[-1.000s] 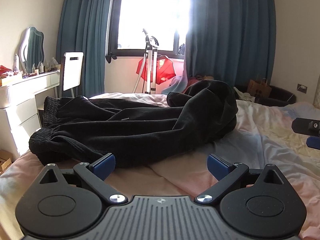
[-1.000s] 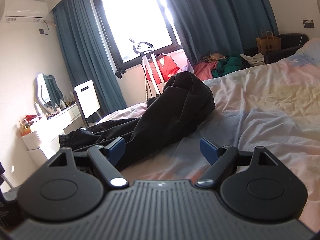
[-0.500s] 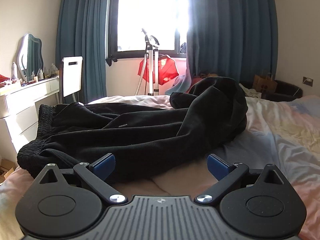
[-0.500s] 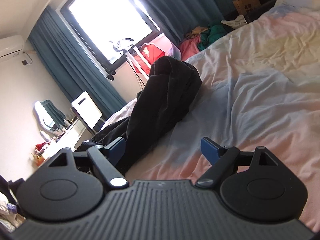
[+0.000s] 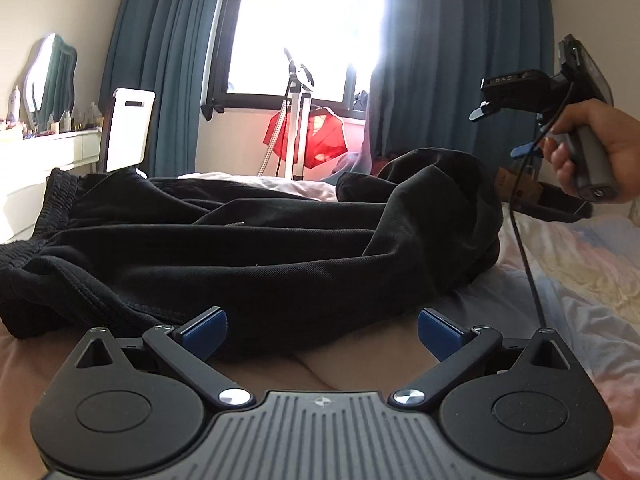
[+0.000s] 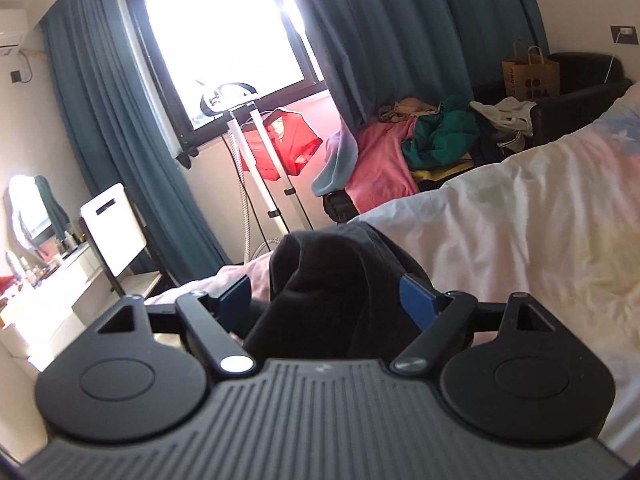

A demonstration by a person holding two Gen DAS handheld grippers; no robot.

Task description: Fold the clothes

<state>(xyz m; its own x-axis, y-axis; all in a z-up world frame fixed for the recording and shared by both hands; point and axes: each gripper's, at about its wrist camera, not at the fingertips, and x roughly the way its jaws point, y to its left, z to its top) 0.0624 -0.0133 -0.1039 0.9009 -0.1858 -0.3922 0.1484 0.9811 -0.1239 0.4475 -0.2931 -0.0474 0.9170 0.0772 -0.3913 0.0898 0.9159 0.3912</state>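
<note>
The left gripper [image 5: 322, 326] is wide open, low over the bed [image 5: 580, 280], right at the edge of the black pants [image 5: 248, 256]. The right gripper [image 6: 326, 300] is open too, up above the pants' bunched end; it may be touching the cloth.

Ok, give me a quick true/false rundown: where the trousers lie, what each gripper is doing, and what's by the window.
1. The black trousers lie crumpled on the bed. True.
2. The left gripper is shut on the trousers. False: it is open, just short of their near edge.
3. The right gripper is open, with bunched trouser fabric between its fingers. True.
4. A blue garment hangs by the window. False: the hanging garment is red.
</note>
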